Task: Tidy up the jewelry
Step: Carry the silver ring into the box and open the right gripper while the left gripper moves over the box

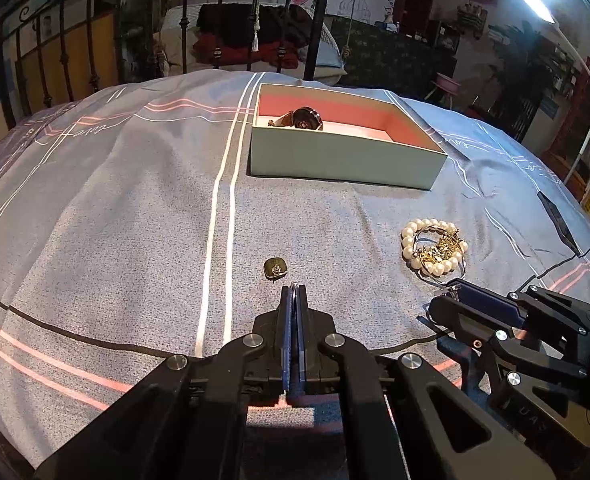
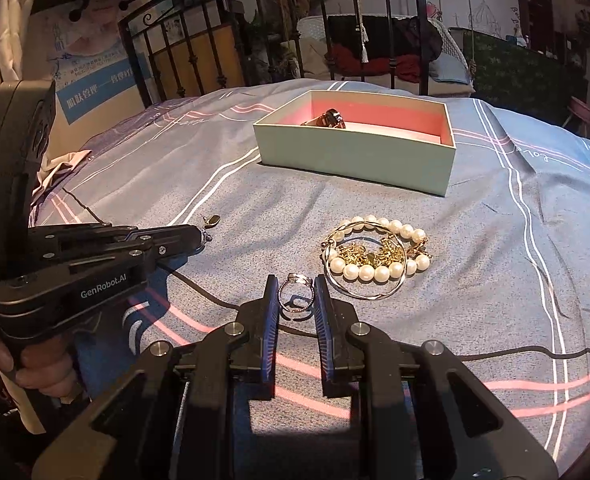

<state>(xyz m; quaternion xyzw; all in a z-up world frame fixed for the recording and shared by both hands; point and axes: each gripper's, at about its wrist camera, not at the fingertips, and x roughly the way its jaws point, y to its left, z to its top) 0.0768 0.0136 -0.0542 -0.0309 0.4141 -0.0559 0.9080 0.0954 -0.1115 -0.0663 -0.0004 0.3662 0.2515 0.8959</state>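
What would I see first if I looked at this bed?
A shiny pile of jewelry, with a pearl bracelet tangled with gold chains, lies in the middle of the blue bedspread. Behind it sits a pale green box with a pink inside and a watch in it. Right in front, the right tongs pinch a silver ring.

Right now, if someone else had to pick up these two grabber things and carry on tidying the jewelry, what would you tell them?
Left gripper: shut, seemingly empty, just short of the small dark pendant.
Right gripper: closed on a silver ring.
On the bedspread: pearl bracelet tangled with a gold chain and a silver bangle.
Done: a watch sits in the box.
Left: ring, pendant and the pile go into the box.
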